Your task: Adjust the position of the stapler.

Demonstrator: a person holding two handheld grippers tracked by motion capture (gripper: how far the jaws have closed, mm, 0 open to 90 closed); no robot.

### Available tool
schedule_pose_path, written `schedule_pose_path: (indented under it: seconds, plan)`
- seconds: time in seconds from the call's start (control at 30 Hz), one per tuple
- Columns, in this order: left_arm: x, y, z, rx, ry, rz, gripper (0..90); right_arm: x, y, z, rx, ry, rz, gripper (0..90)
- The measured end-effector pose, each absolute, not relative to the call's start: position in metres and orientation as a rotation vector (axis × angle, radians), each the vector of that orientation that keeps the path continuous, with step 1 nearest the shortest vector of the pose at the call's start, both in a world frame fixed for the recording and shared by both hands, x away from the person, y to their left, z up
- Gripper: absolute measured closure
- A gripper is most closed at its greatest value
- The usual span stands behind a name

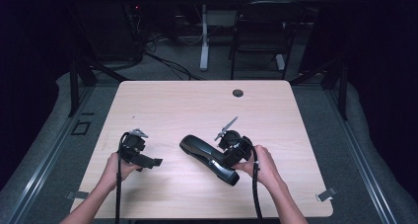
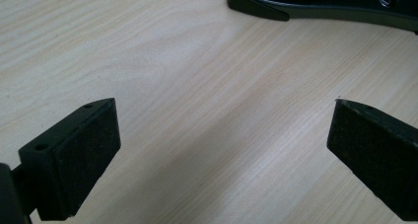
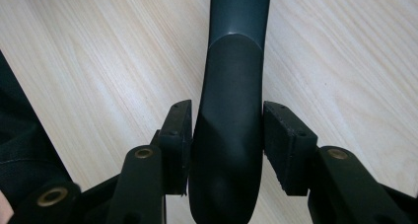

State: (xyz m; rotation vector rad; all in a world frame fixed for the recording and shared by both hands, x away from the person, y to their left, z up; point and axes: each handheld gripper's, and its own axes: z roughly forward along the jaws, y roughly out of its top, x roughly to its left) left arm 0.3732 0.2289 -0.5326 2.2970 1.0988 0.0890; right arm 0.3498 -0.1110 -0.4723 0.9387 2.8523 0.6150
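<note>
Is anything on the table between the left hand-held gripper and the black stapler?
Nothing visible: bare table lies between the open left hand-held gripper and the stapler, which the right hand-held gripper grips.

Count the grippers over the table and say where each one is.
2. The left gripper sits at the table's left, jaws open over bare wood. The right gripper is right of centre, shut on the black stapler lying on the table.
</note>
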Motion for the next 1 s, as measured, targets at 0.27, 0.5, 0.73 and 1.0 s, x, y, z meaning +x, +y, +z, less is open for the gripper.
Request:
schedule_pose_path:
  seconds: [0.27,0.5,0.73,1.0]
  plan:
    - [0.372,0.225,-0.533,2.291,1.044,0.085,0.0,0.349,-0.116,-0.472,0.883,2.867,0.594,56.0]
    - [0.375,0.218,-0.535,2.301,0.990,0.094,0.0,0.351,-0.122,-0.471,0.850,2.891,0.565,56.0]
    - [0.374,0.213,-0.535,2.305,0.961,0.114,0.0,0.351,-0.127,-0.471,0.834,2.900,0.568,56.1]
    - [0.375,0.206,-0.538,2.314,0.907,0.118,0.0,0.352,-0.129,-0.474,0.815,2.920,0.554,55.9]
